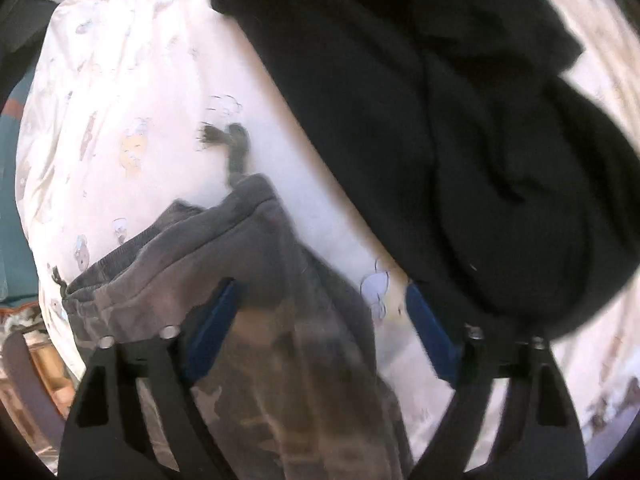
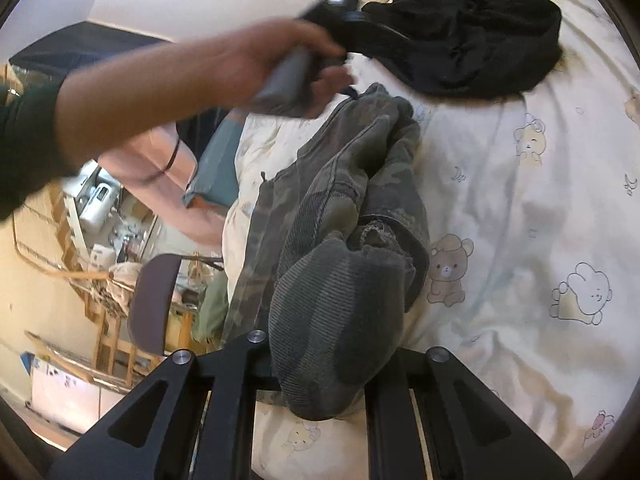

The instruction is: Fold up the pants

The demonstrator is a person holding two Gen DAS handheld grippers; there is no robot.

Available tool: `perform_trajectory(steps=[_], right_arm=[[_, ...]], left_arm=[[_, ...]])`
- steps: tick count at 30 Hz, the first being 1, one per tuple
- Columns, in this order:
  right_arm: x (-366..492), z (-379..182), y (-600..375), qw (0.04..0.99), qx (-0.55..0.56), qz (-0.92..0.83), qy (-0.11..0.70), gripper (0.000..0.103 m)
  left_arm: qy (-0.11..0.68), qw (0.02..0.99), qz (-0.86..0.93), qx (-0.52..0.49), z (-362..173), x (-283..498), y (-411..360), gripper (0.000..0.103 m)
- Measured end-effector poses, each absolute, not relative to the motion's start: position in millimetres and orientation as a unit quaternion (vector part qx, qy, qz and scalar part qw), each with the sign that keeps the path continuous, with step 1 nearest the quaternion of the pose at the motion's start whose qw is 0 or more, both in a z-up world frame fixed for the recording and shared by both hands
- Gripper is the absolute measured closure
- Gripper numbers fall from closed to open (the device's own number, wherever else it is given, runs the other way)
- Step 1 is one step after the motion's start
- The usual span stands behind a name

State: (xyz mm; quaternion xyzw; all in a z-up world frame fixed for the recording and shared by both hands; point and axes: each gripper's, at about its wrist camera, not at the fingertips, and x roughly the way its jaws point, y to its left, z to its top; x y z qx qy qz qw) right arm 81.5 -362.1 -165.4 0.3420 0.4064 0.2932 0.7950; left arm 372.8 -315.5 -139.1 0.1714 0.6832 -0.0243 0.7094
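Pants hang pinched in the right tool (left tool open above them).

black garment, bear-print bedsheet, chair

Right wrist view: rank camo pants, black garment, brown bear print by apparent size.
1. camo pants, largest, though partly inflated by nearness to the lens.
2. black garment, farther away, so its true size versus the pants is unsure.
3. brown bear print, clearly smallest.

Dark green sleeve, black tool, blue pads
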Motion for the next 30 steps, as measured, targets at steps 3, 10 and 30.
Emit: perform_trajectory(steps=[3, 10, 30], right_arm=[[79.3, -162.6, -350.9, 0.810, 0.293, 0.295, 0.413, 0.091], [82.6, -157.4, -336.1, 0.812, 0.264, 0.307, 0.421, 0.091], [67.8, -55.4, -214.2, 0.836, 0.055, 0.387, 0.386, 0.091]], left_arm=[[0.664, 0.701, -0.029, 0.260, -160.9, 371.0, -337.4, 0.040], [0.672, 0.678, -0.036, 0.296, -182.9, 385.9, -332.6, 0.099], [0.649, 0.738, -0.143, 0.113, 1.5, 403.7, -165.7, 0.102]])
